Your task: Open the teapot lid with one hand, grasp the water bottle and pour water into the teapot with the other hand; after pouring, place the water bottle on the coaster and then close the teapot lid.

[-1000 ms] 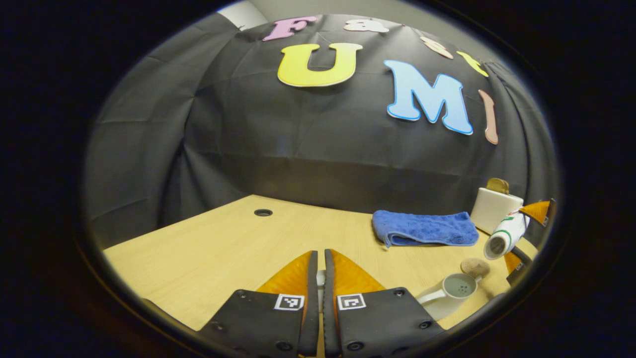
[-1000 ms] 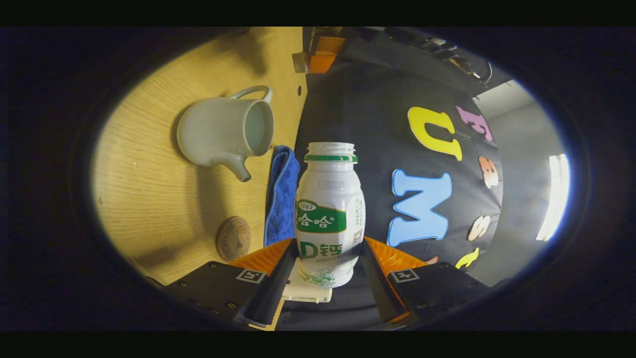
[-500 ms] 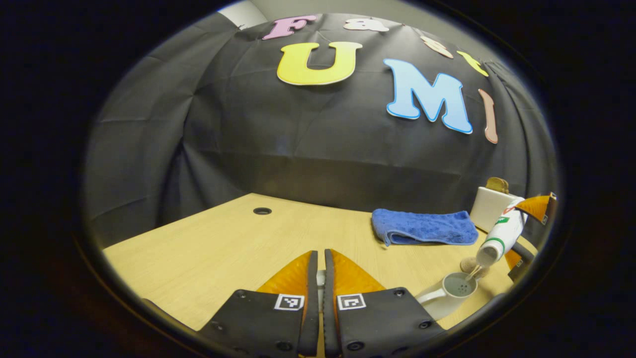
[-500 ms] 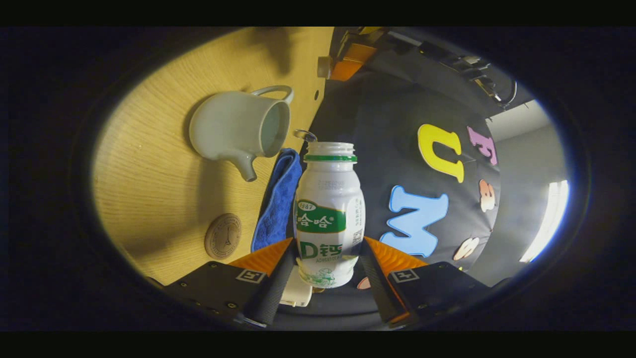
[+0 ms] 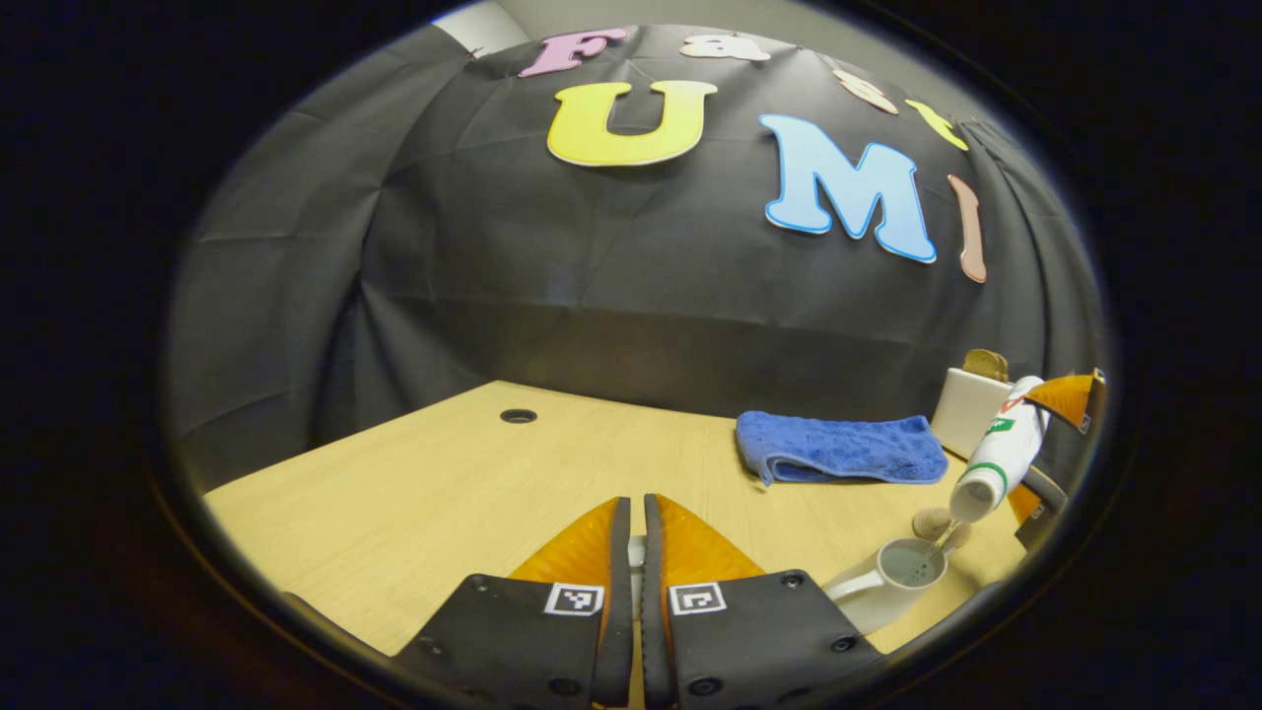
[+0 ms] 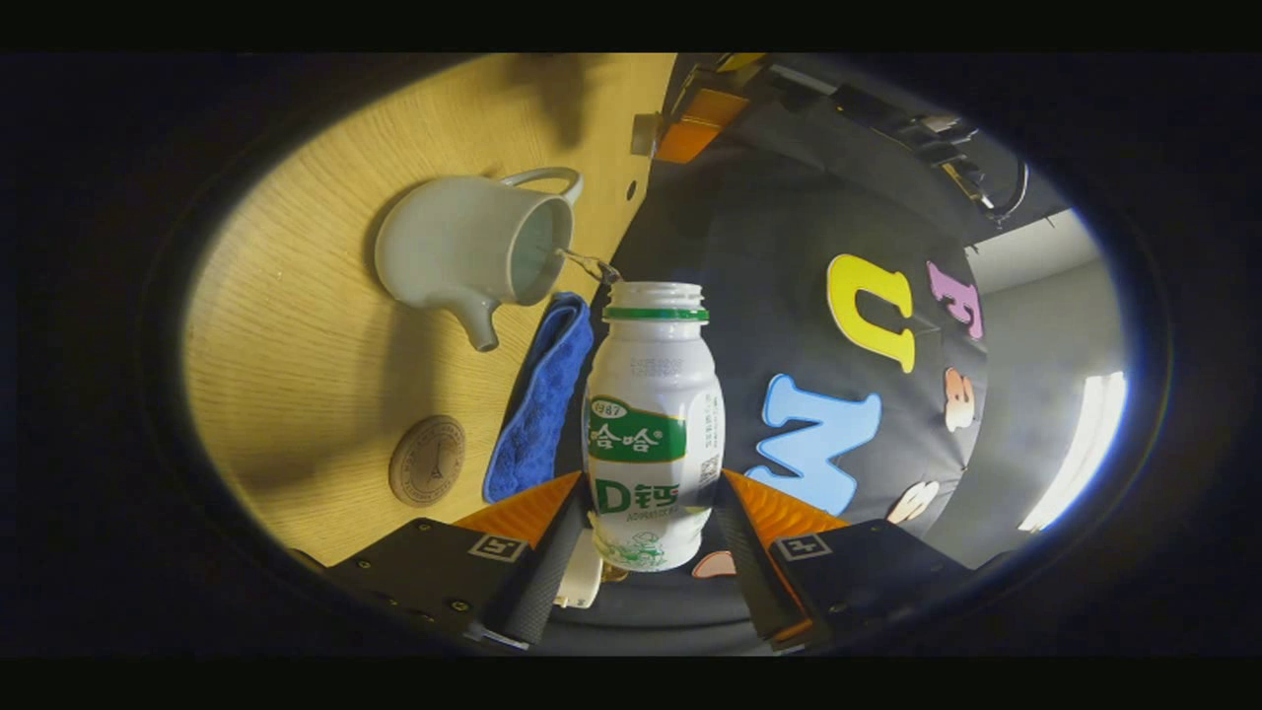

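At lower right of the left gripper view, the right gripper (image 6: 651,513) pinches the tipped water bottle (image 5: 996,459), water streaming into the open teapot (image 5: 892,582); the left gripper (image 5: 631,552) is pressed together on something small and pale I cannot identify.

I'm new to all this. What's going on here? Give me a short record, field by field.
Action: water pouring from bottle into teapot
Right tool: shut on the water bottle, tipped toward the pot
Teapot: lid off, upright on the wooden table
Left tool: fingers nearly together, something pale between them, likely the lid
Coaster: bare, near the blue cloth
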Action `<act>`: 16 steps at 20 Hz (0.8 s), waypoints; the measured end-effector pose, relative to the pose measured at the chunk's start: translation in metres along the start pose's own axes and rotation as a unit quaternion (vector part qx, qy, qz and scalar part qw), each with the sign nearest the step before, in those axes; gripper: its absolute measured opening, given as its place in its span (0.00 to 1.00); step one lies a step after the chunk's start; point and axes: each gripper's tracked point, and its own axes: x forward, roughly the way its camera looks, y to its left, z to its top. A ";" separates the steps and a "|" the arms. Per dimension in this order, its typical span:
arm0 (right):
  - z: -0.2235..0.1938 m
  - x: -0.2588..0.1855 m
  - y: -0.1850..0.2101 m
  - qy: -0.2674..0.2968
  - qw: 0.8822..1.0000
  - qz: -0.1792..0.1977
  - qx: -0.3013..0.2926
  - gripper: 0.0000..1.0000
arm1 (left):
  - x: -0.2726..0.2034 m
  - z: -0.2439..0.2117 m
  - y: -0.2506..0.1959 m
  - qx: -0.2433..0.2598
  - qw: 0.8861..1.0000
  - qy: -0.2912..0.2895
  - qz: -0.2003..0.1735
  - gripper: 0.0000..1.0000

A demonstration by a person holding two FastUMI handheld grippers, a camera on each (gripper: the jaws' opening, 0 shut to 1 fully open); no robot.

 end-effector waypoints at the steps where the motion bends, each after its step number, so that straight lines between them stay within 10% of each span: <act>1: 0.000 0.000 -0.001 -0.001 1.000 -0.001 -0.003 0.76 | 0.000 0.000 0.000 0.000 1.000 0.001 -0.001 0.14; 16: 0.001 0.001 -0.018 -0.012 0.999 -0.012 -0.031 0.76 | 0.000 -0.002 -0.002 0.003 1.000 0.009 -0.005 0.14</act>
